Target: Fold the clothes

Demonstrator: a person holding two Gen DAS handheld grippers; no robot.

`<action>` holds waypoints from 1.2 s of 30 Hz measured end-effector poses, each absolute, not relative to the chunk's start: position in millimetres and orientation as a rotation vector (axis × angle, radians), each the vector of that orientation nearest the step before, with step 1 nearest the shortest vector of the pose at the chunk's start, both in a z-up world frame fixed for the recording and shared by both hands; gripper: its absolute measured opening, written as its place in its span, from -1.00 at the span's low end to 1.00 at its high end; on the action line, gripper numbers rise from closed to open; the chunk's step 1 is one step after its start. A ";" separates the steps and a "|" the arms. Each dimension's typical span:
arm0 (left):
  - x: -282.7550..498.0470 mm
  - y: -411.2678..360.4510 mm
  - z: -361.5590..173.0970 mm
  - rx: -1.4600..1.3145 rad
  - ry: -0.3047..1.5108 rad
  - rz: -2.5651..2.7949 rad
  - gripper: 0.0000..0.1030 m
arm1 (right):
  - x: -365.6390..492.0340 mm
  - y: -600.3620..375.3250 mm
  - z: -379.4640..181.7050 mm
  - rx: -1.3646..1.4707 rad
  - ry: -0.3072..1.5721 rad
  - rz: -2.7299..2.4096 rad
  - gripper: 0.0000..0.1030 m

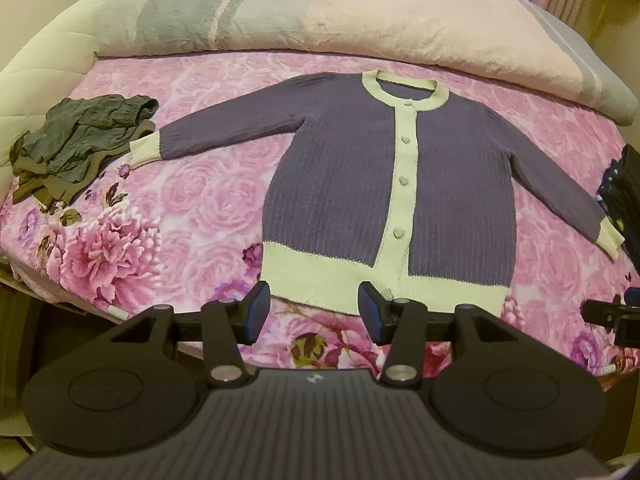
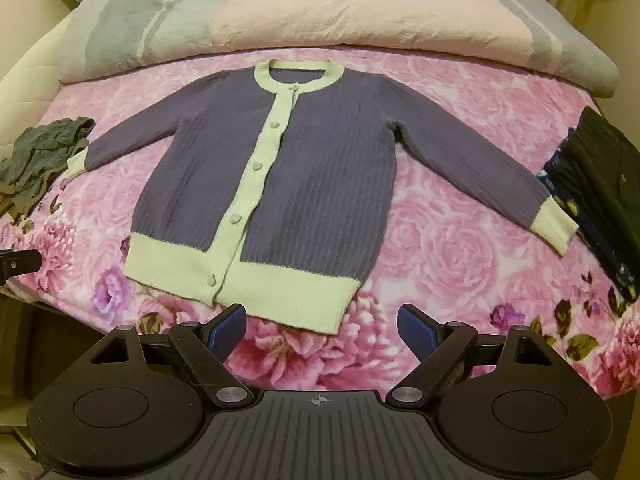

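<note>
**Ana:** Purple knit with pale cream trim, that's the cardigan [image 1: 360,184] in the left wrist view. It lies flat and face up on the bed [image 1: 192,200], buttoned, collar at the far side, hem at the near edge, both sleeves spread outward.

**Ben:** And the left gripper [image 1: 314,314]?

**Ana:** Its fingers [image 1: 256,312] stand spread, nothing between them. They sit over the near left part of the cream hem; whether a pad touches the knit I can't tell. A crumpled grey-green garment [image 1: 80,140] lies far left, just beside the left cuff. A folded duvet [image 1: 320,20], grey and pink, runs across the far side. At the right edge a dark patterned cloth [image 1: 624,200] shows beside the right cuff, and below it a black piece, probably the right gripper [image 1: 612,316].

**Ben:** The right wrist view?

**Ana:** Same cardigan [image 2: 280,176], now left of centre. The right gripper [image 2: 322,326] hovers at the near right corner of the hem, its blue-padded fingers [image 2: 420,328] wide apart and empty, with the rose-printed bedspread [image 2: 460,240] showing between them. The dark cloth [image 2: 600,184] lies folded at the right, touching the right cuff. The grey-green garment [image 2: 36,156] sits far left and the duvet [image 2: 340,12] beyond the collar.
</note>
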State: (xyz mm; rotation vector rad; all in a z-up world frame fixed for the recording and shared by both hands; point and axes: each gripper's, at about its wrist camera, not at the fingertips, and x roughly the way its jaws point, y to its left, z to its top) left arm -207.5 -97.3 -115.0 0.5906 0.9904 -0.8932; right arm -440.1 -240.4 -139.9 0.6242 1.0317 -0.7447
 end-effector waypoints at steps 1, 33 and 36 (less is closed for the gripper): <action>-206.8 -97.0 -114.9 0.588 0.991 -0.889 -0.14 | -439.5 -242.1 -139.5 0.622 1.034 -0.740 0.66; -9.5 -146.4 -216.4 0.181 1.367 -0.803 -0.05 | -372.0 -332.5 -192.6 0.802 1.122 -0.958 0.66; 39.3 -149.7 -251.9 0.055 1.425 -0.728 -0.05 | -354.4 -348.3 -205.2 0.814 1.139 -1.013 0.66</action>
